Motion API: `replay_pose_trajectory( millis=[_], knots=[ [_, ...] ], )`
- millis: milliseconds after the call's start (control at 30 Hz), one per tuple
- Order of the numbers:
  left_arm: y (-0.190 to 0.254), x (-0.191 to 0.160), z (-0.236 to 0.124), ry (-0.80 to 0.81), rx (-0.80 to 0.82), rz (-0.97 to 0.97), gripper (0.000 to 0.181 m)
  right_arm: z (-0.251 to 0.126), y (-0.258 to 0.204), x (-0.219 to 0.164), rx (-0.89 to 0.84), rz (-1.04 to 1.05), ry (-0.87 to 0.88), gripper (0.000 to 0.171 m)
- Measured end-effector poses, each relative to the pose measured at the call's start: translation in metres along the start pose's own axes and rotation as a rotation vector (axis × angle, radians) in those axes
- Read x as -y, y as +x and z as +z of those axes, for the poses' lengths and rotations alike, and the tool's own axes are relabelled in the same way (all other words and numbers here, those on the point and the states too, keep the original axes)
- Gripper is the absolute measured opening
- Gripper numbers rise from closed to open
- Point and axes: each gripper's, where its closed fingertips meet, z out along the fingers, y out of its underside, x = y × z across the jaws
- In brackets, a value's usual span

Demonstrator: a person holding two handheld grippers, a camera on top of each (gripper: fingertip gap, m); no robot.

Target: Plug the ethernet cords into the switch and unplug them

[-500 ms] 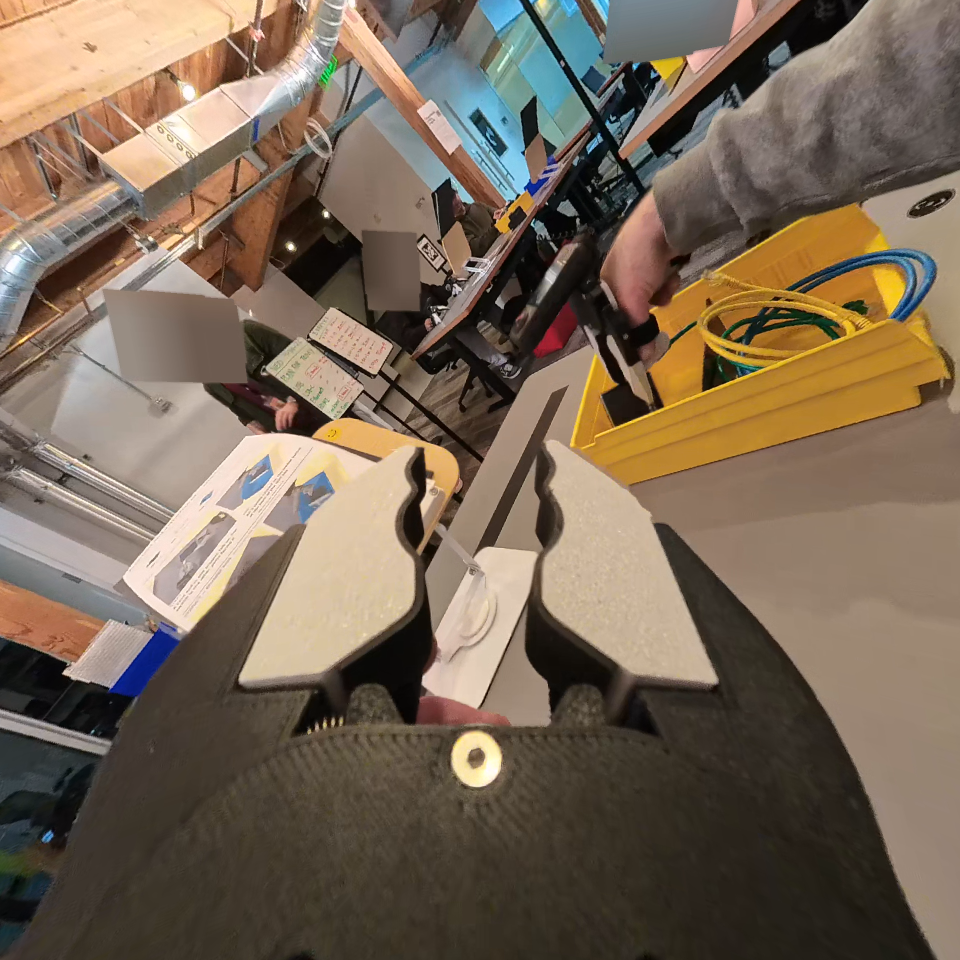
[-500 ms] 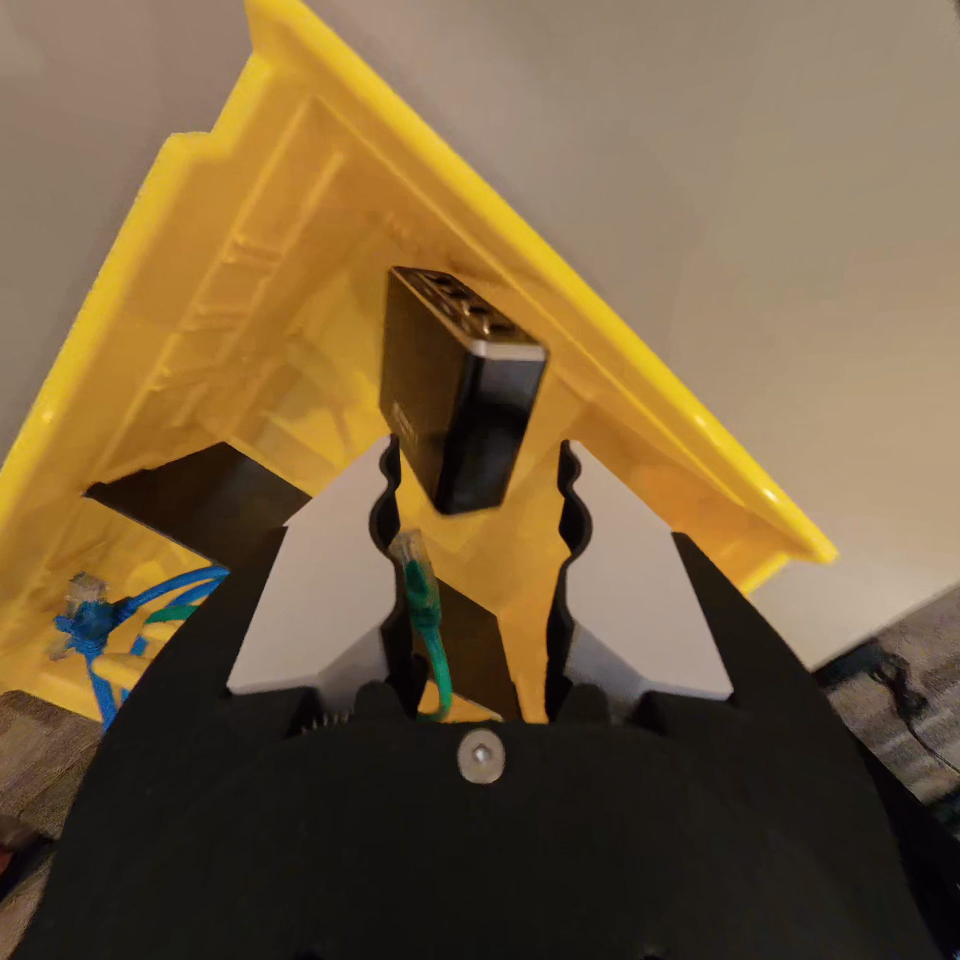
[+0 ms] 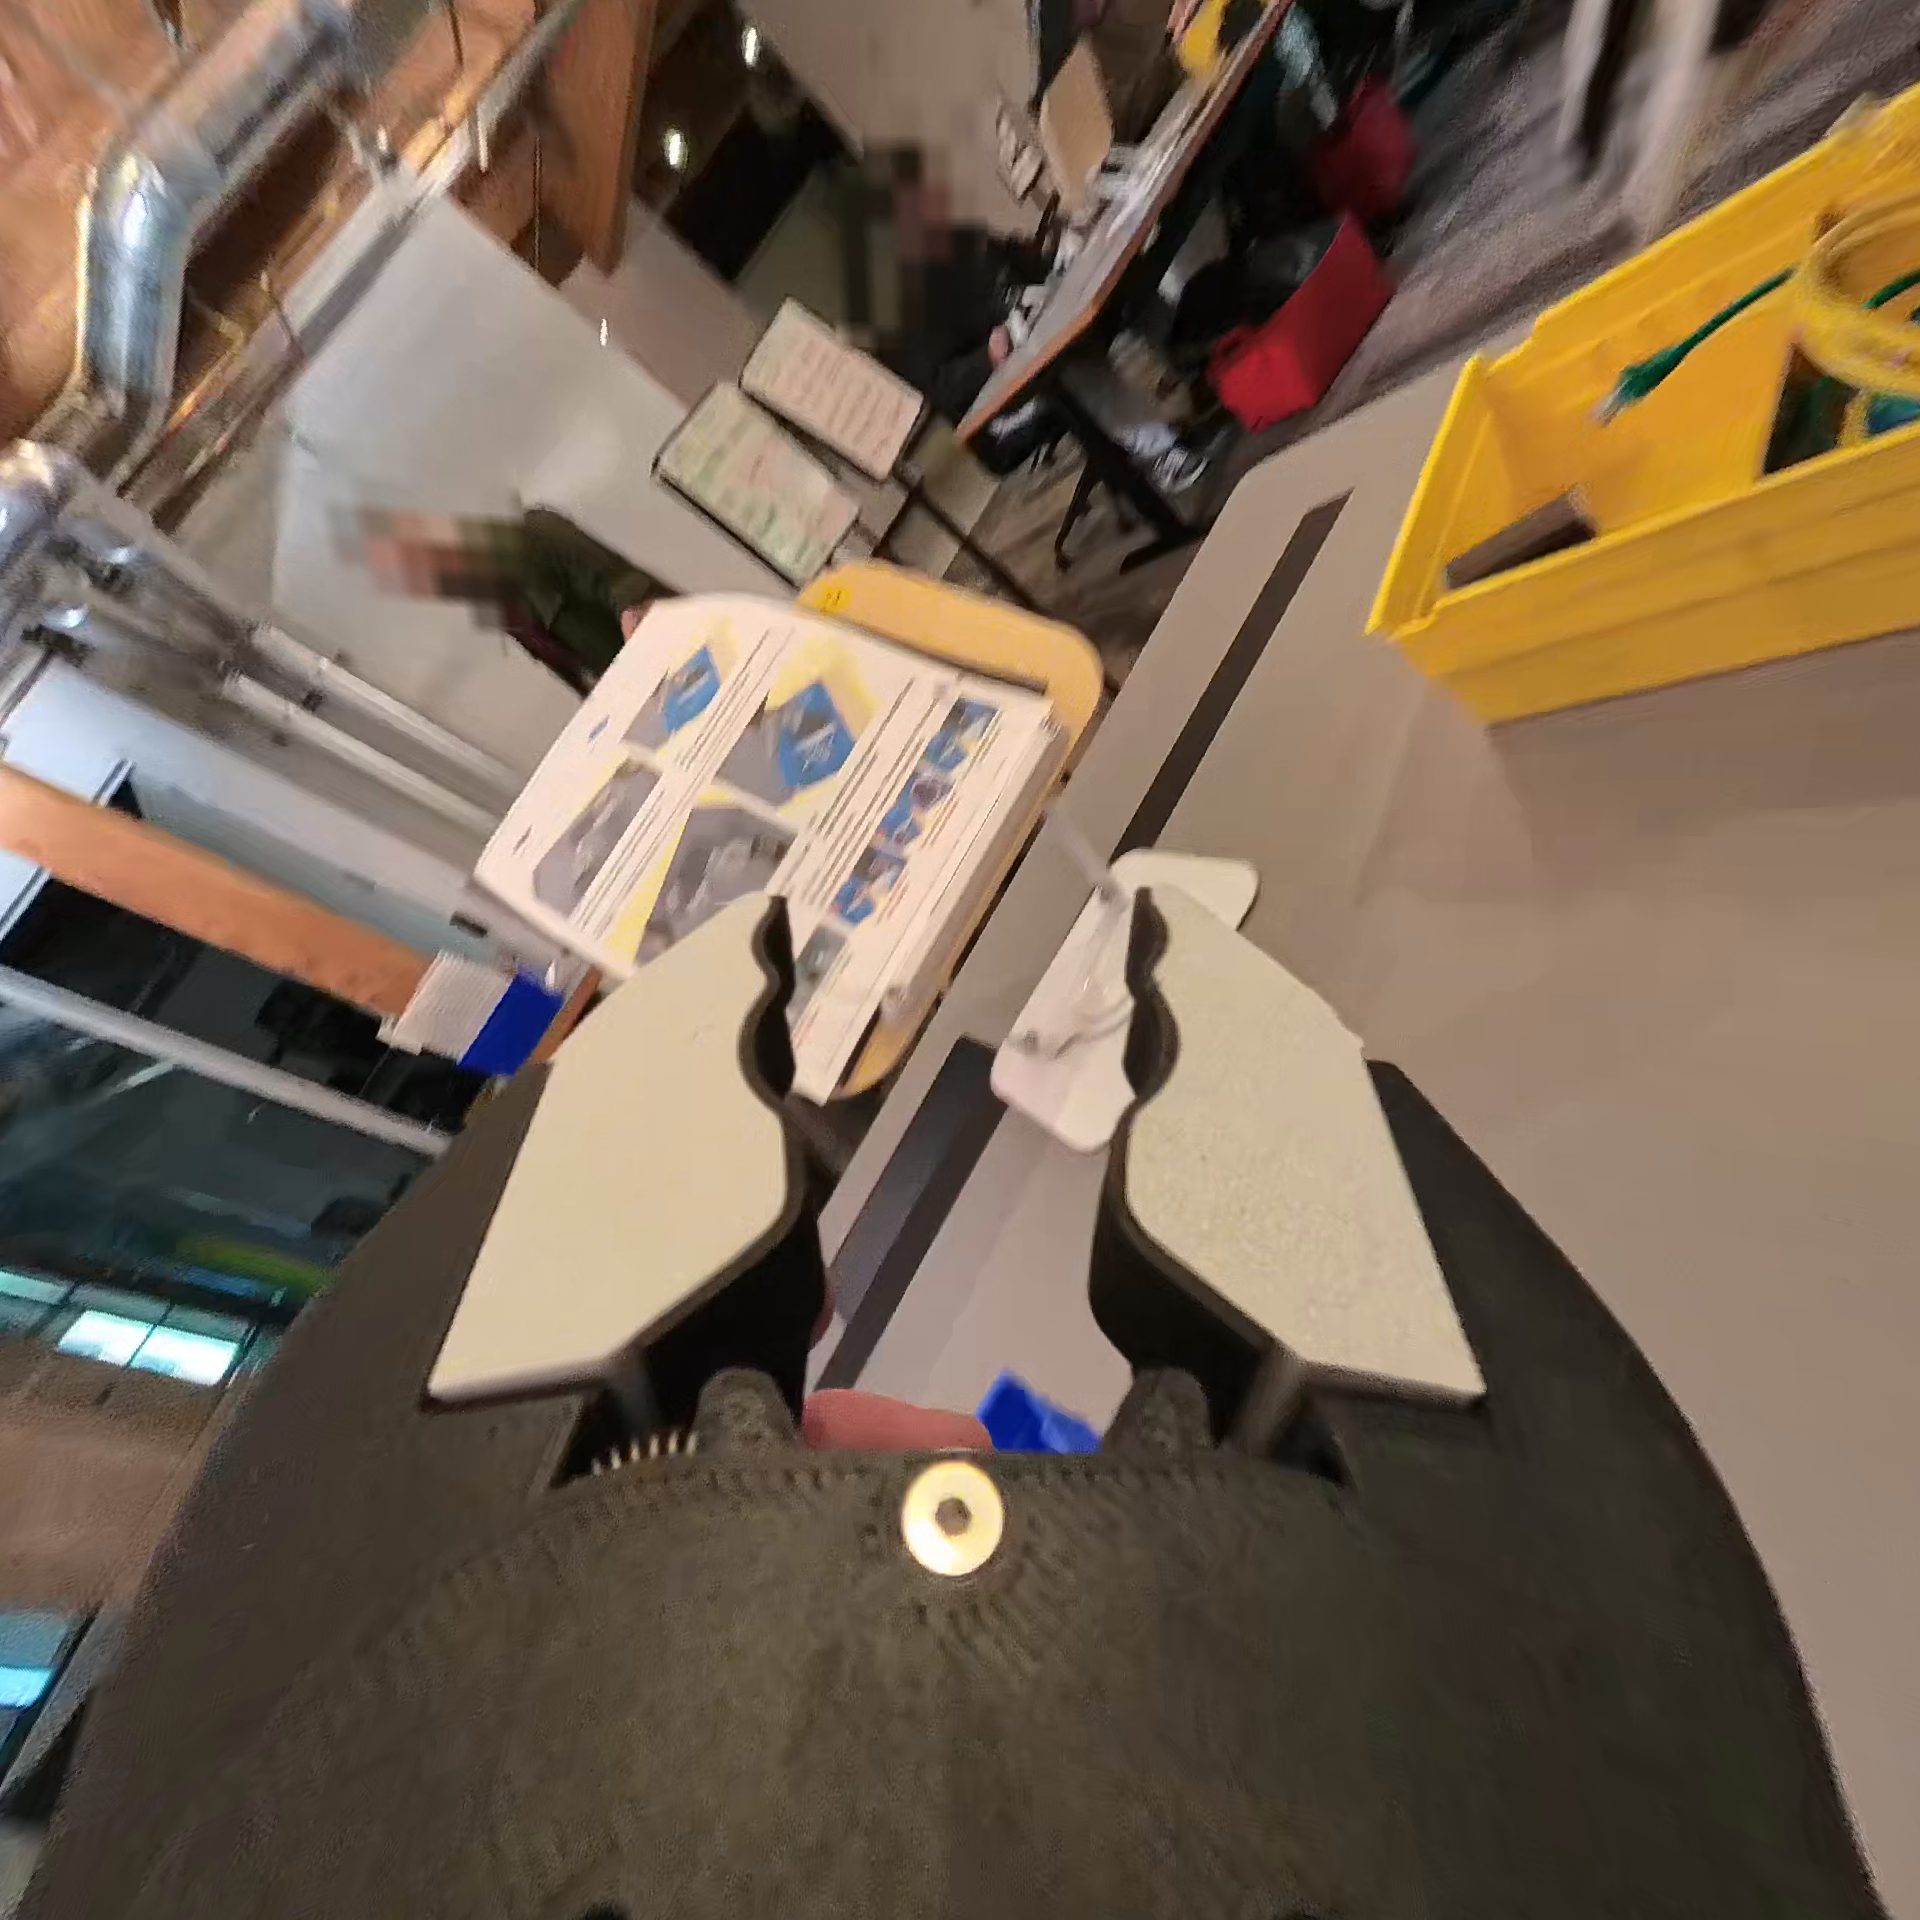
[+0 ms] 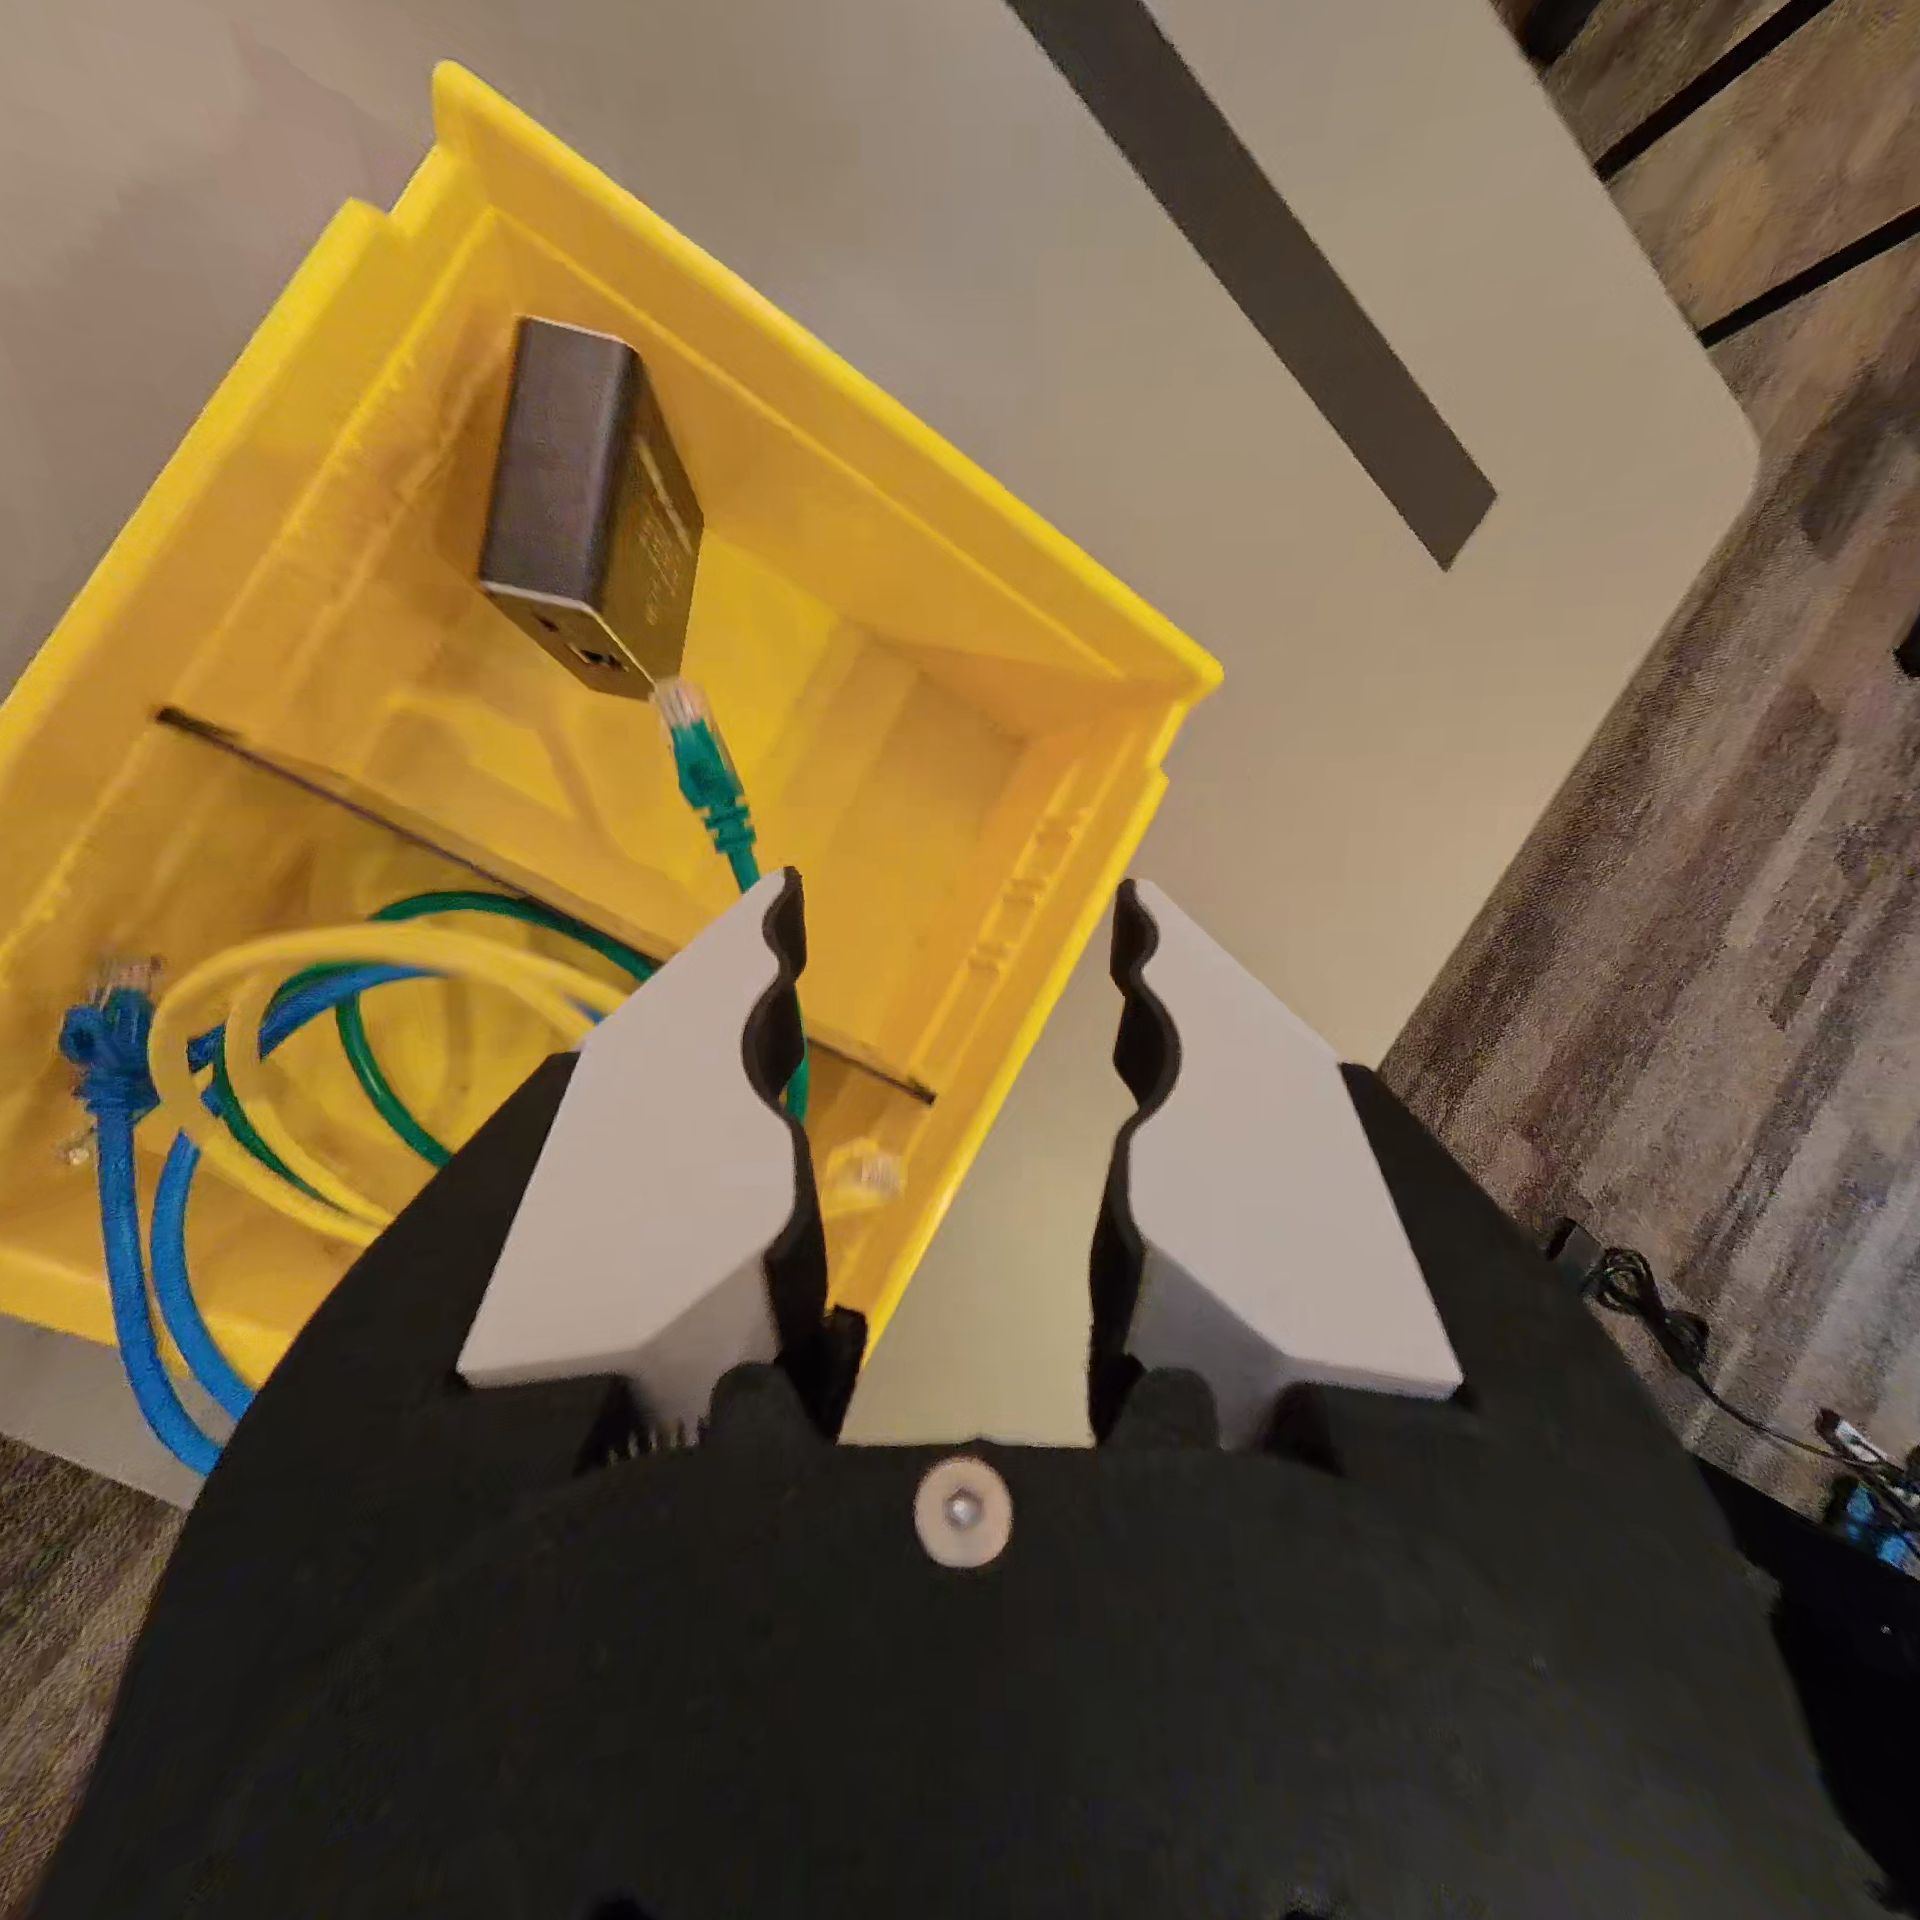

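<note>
In the right wrist view a black switch [image 4: 592, 499] lies in the far compartment of a yellow bin [image 4: 935, 436]. A green ethernet cord's plug [image 4: 694, 732] points at the switch's near corner; I cannot tell whether it sits in a port. Blue [image 4: 114, 1101] and yellow [image 4: 312, 987] cords lie coiled in the near compartment. My right gripper [image 4: 956, 888] is open and empty above the bin's near right side, with the green cord passing behind its left finger. My left gripper [image 3: 956, 914] is open and empty, well left of the bin [image 3: 1662, 592].
The bin stands on a grey table [image 4: 1143, 312] with a dark strip [image 4: 1299, 281]; the table's edge and carpet floor lie to the right. In the left wrist view a white stand base [image 3: 1195, 883] and a printed sheet [image 3: 769, 790] stand ahead. Desks and people are far behind. My right fingertips sit around 50 cm from my left ones.
My right gripper has drawn back from the switch and opened wider; the green plug is no longer between its fingers. My left gripper has opened wider and swung; the other hand has left its view.
</note>
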Motion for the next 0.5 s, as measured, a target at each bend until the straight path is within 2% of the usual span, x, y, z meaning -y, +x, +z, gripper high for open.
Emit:
replay_pose_trajectory(
  millis=[167,267,367,500],
  knots=[
    [-0.04,-0.086,-0.03,-0.298,0.108,-0.011,0.073,-0.026,-0.004,-0.042,0.014,0.072,0.105,0.062],
    [-0.05,-0.145,-0.06,-0.469,0.133,-0.053,0.078,-0.028,0.001,-0.074,-0.011,0.117,0.111,0.069],
    [-0.058,-0.196,-0.093,-0.615,0.165,-0.113,0.082,-0.024,-0.01,-0.091,0.044,0.162,0.155,0.071],
    [-0.055,-0.25,-0.13,-0.751,0.167,-0.25,0.079,-0.028,-0.018,-0.083,0.087,0.231,0.424,0.057]
  ],
)
